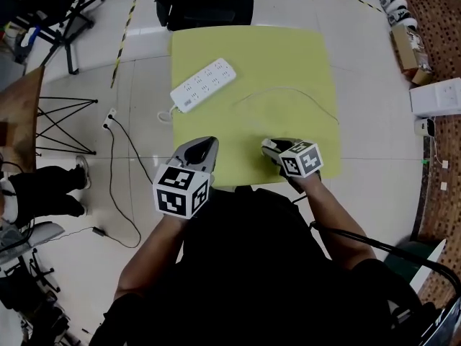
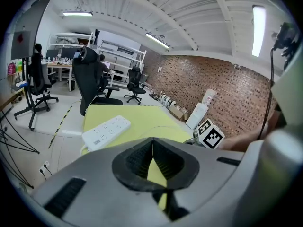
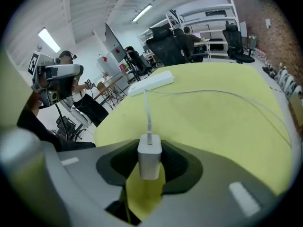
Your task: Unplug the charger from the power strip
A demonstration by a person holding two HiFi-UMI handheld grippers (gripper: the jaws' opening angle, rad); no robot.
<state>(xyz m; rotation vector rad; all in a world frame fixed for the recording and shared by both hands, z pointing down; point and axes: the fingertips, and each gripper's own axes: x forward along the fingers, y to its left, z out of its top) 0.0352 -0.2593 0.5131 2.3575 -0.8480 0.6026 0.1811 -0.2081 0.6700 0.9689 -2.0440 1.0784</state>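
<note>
A white power strip [image 1: 204, 84] lies aslant on the far left part of the yellow table [image 1: 302, 56]. My right gripper [image 1: 268, 147] hovers over the table's near edge, shut on a small white charger [image 3: 149, 162] that stands well apart from the strip [image 3: 152, 82]. The charger's thin white cable [image 3: 227, 94] runs from its top in a loop across the table [image 1: 288, 90]. My left gripper [image 1: 204, 146] is beside the right one, over the near edge, its pads [image 2: 142, 155] meeting with nothing between them. The strip [image 2: 106, 132] lies ahead of it.
A black office chair [image 1: 209, 2] stands at the table's far side. Black cords [image 1: 119, 157] trail over the floor on the left, near a wooden table [image 1: 18, 114] and a seated person's legs [image 1: 43, 189]. Boxes [image 1: 436, 96] sit on the right.
</note>
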